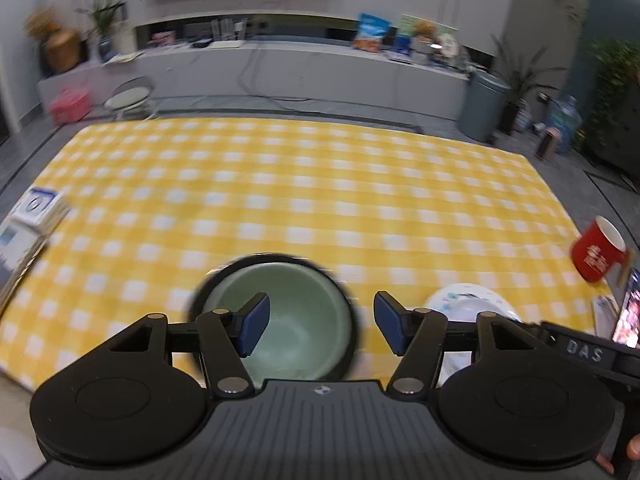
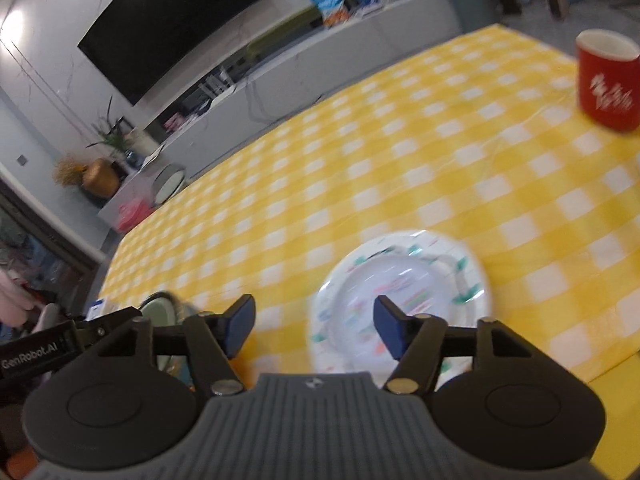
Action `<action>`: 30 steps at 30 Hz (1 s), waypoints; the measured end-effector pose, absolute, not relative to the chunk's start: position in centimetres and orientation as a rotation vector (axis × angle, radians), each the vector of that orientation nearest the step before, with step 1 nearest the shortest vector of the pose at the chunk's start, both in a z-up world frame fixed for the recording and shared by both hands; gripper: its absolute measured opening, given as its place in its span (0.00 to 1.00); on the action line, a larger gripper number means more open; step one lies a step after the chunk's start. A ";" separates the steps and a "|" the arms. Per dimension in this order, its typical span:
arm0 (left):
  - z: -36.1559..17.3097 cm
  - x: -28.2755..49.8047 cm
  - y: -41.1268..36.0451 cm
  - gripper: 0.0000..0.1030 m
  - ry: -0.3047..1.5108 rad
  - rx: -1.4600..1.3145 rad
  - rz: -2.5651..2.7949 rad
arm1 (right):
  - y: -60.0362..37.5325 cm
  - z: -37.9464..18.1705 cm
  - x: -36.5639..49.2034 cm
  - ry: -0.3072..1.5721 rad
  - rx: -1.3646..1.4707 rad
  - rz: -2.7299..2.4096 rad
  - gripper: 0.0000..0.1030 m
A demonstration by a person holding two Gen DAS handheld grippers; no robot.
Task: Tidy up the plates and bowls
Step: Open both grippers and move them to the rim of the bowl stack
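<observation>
Bowls and plates sit on our table with the yellow and white checked cloth (image 1: 320, 184). In the left wrist view, a stack of papers and booklets (image 1: 28, 232) lies at the left edge of the frame. Low in the middle we see a round pale green bowl with a dark rim (image 1: 296, 320) standing on the cloth. Our left gripper (image 1: 320, 324) hangs above it with its blue pads wide apart and nothing between them. To the right, a white plate with small coloured marks (image 1: 472, 304) peeks out behind the gripper. A red mug with a white inside (image 1: 598, 250) is at the right edge.

In the right wrist view, the green bowl (image 2: 158, 308) shows at the lower left, partly hidden. Our right gripper (image 2: 314, 328) is open too and holds nothing. The white plate (image 2: 400, 292) lies flat on the cloth, low in the middle of the frame. The red mug (image 2: 608, 84) stands upright at the upper right.
</observation>
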State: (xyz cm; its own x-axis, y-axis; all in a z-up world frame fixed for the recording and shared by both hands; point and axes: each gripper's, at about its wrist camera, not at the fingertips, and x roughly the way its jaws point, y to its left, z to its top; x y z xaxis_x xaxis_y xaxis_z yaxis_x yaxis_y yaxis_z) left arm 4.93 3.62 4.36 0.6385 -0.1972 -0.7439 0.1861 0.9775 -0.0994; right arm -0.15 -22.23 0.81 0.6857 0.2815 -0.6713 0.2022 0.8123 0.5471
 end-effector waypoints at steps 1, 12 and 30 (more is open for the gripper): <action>4.3 5.1 4.4 0.70 0.854 -0.024 -0.196 | -21.6 0.8 0.0 0.843 0.642 0.056 0.66; 2.8 6.2 10.1 0.71 0.921 -0.138 -0.093 | -16.3 0.3 2.1 0.954 0.707 0.121 0.72; -2.2 8.4 13.5 0.71 1.057 -0.387 -0.174 | -12.7 -2.2 5.4 1.065 0.770 0.147 0.70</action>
